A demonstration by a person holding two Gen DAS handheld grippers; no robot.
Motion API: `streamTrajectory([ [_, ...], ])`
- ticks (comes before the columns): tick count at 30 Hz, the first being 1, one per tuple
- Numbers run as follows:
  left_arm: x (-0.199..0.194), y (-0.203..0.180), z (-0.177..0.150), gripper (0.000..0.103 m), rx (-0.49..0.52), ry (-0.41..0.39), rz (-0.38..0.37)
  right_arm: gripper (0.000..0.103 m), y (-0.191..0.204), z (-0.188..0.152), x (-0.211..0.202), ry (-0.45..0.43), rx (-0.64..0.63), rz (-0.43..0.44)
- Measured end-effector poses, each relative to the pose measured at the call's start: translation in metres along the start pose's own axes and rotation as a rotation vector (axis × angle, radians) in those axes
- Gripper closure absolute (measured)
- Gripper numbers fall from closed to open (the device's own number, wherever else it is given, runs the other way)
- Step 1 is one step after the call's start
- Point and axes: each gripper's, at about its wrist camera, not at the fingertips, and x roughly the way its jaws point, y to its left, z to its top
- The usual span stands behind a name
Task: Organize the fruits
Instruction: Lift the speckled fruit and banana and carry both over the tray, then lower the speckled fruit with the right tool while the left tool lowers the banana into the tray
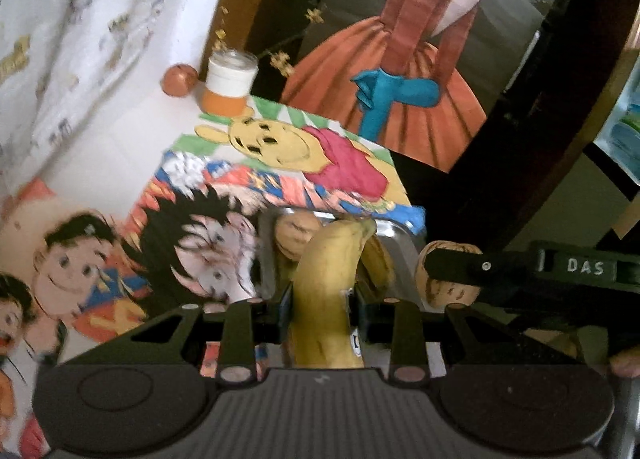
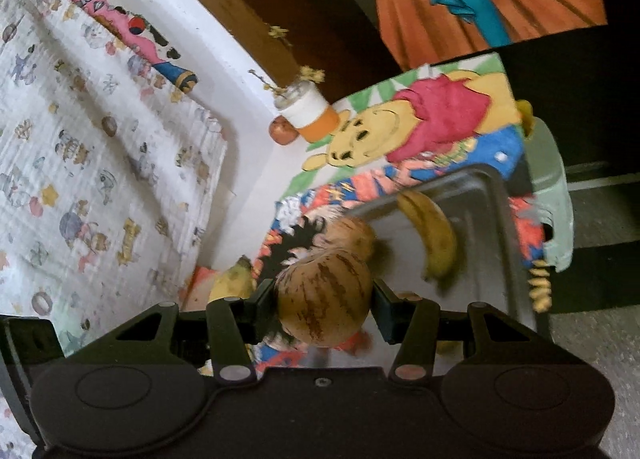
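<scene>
My left gripper (image 1: 324, 299) is shut on a yellow banana (image 1: 326, 279) that points forward toward a metal tray (image 1: 400, 237). In the right wrist view my right gripper (image 2: 324, 295) is shut on a round tan fruit with brown stripes (image 2: 324, 299), held over the near end of the tray (image 2: 492, 187). A second striped fruit (image 2: 352, 237) and another banana (image 2: 434, 235) lie in the tray. The left-held banana (image 2: 234, 283) shows at the left. The right-held fruit (image 1: 448, 283) also shows beside the tray, under a black finger (image 1: 452, 265).
The tray rests on colourful cartoon drawings (image 2: 420, 127). A small red fruit (image 1: 179, 81) and a white and orange jar (image 1: 230, 85) with dried sprigs stand at the far wall. A patterned white cloth (image 2: 80, 179) lies left. A pale green object (image 2: 554, 195) sits right of the tray.
</scene>
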Motion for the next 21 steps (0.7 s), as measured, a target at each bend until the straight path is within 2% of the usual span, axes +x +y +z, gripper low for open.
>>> streamTrajectory([
  [9, -0.001, -0.017, -0.036, 0.068, 0.079, 0.032, -0.034, 0.050, -0.032, -0.035, -0.015, -0.018, 0.009, -0.017],
  [21, 0.009, -0.022, -0.056, 0.068, 0.223, 0.055, -0.088, 0.050, -0.044, -0.071, -0.029, -0.044, -0.141, -0.070],
])
